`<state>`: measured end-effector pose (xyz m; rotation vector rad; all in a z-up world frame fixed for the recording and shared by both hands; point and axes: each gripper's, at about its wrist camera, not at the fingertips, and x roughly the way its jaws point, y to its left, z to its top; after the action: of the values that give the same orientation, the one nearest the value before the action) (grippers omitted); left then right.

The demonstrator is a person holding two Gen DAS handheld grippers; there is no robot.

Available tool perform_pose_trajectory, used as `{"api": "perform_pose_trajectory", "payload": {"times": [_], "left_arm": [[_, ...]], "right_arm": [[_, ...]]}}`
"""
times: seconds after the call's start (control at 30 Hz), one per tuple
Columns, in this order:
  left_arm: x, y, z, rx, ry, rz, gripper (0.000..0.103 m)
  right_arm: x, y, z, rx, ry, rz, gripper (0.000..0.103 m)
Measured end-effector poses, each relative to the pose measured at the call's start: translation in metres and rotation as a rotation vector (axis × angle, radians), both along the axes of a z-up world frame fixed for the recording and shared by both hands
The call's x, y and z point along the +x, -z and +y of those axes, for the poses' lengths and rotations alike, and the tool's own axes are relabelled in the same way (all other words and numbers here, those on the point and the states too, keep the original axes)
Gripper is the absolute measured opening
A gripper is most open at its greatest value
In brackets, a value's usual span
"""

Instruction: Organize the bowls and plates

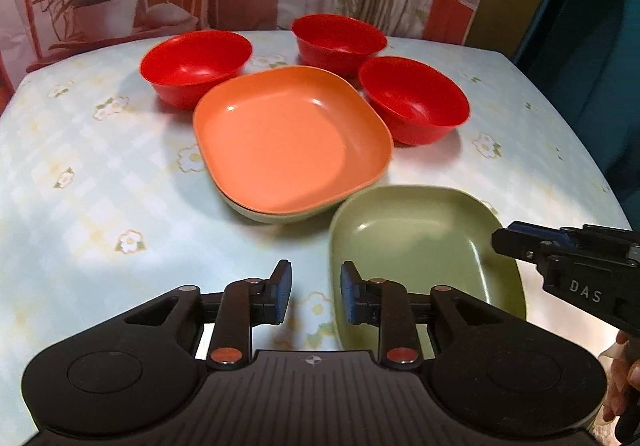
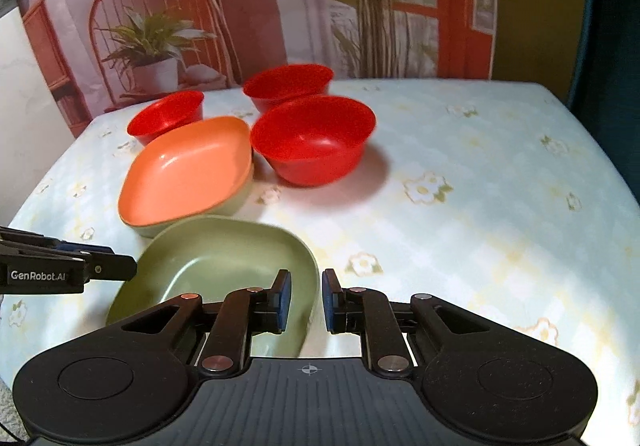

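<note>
Both fingers part-open, empty: left gripper (image 1: 316,296), right gripper (image 2: 307,300) flank green plate (image 1: 416,246). Risk: shallow rim pinch slips, plate knocks orange plate (image 1: 288,138) at 11 o'clock.

The lower green plate (image 1: 276,217) is almost wholly covered by the orange plate (image 1: 288,138) stacked on it; only a crescent of its rim shows. The near part of the loose green plate (image 1: 420,242) lies behind the left gripper (image 1: 316,296) in the left wrist view and behind the right gripper (image 2: 307,300) in the right wrist view, so whether either gripper's pads touch its rim cannot be told. The frame's right edge cuts off the hand (image 1: 624,382). The backdrop (image 2: 280,6) and the far bowl (image 2: 288,84) are soft with blur; the tablecloth (image 2: 480,186) is cropped at both sides.
</note>
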<state>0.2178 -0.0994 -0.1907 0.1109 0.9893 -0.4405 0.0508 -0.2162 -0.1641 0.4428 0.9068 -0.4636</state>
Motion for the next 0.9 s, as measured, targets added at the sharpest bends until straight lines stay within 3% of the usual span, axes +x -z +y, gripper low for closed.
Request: {"api": "perform_pose_trajectory", "payload": {"times": [0.4, 0.47, 0.53, 0.9], "left_arm": [[-0.008, 0.014, -0.002, -0.016, 0.023, 0.054, 0.028], [-0.008, 0.016, 0.0, -0.027, 0.025, 0.062, 0.025], [-0.008, 0.016, 0.0, -0.039, 0.027, 0.067, 0.014], [-0.014, 0.016, 0.004, -0.067, 0.032, 0.068, 0.014]], "right_arm": [[-0.011, 0.005, 0.001, 0.075, -0.003, 0.01, 0.017], [-0.013, 0.005, 0.002, 0.083, -0.006, 0.012, 0.017], [-0.014, 0.004, 0.003, 0.087, -0.013, 0.009, 0.016], [-0.021, 0.002, 0.006, 0.101, -0.027, 0.016, 0.012]]}}
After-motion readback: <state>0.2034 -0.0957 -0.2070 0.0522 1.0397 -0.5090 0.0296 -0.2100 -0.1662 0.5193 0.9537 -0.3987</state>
